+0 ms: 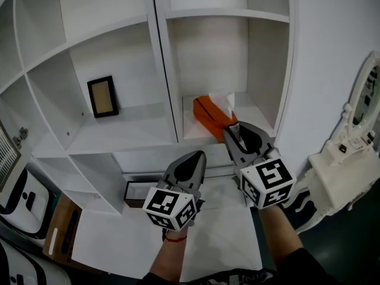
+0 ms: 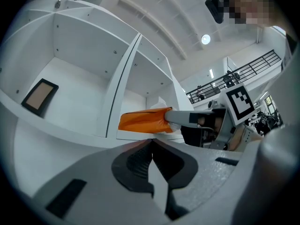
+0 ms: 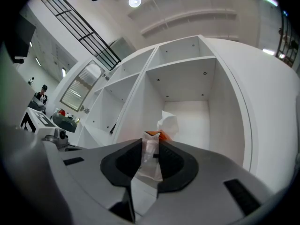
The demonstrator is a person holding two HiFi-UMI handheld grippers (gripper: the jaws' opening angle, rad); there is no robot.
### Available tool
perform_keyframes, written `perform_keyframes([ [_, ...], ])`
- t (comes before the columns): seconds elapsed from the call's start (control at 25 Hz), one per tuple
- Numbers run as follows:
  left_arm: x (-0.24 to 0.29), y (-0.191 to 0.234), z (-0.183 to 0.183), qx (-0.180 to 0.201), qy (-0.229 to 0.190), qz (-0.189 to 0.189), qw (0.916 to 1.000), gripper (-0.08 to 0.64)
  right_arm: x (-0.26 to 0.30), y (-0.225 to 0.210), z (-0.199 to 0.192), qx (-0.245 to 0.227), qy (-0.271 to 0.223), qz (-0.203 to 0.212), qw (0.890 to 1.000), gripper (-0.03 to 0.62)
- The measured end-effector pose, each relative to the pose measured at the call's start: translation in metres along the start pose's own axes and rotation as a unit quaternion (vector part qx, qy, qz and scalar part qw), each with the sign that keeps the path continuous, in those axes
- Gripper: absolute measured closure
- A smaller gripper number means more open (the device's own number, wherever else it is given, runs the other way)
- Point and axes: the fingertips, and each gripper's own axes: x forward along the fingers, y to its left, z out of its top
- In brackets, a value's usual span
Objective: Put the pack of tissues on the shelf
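White cubby shelving [image 1: 161, 70] fills the view ahead. On it, the right claw [image 1: 230, 129] is clenched on the clear end flap of the orange pack of tissues [image 1: 209, 114]. It pinches only that thin seal, probably so the body can go in ahead of the jaws uncrushed. The pack lies at this claw's 12 o'clock, pointing lengthwise into the lower right compartment near its front edge. A white tissue [image 1: 228, 103] pokes from its top. Whether its full weight is on the board I cannot tell. At 8 o'clock of the right one, the left claw [image 1: 199, 155] has its jaws closed on nothing and hangs short of the shelving, likely kept out of the way. At 10 o'clock, in the neighbouring compartment, a small picture frame [image 1: 102, 97] stands at the back wall.
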Motion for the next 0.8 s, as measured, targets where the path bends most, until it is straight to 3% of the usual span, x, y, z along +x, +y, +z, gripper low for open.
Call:
perform_keyframes([
  [0.48, -0.006, 0.001, -0.005, -0.01, 0.005, -0.019, 0.9997, 0.552, 0.019, 0.005, -0.004, -0.03, 0.021, -0.016, 0.999, 0.505],
  [0.72, -0.009, -0.001, -0.01, -0.016, 0.007, -0.018, 0.9997, 0.552, 0.008, 0.004, 0.004, -0.019, -0.015, -0.02, 1.0, 0.396],
  [0.8, -0.009, -0.004, -0.011, -0.017, 0.008, -0.02, 0.9996, 0.552, 0.0, 0.004, 0.009, -0.019, -0.027, -0.017, 0.999, 0.387],
])
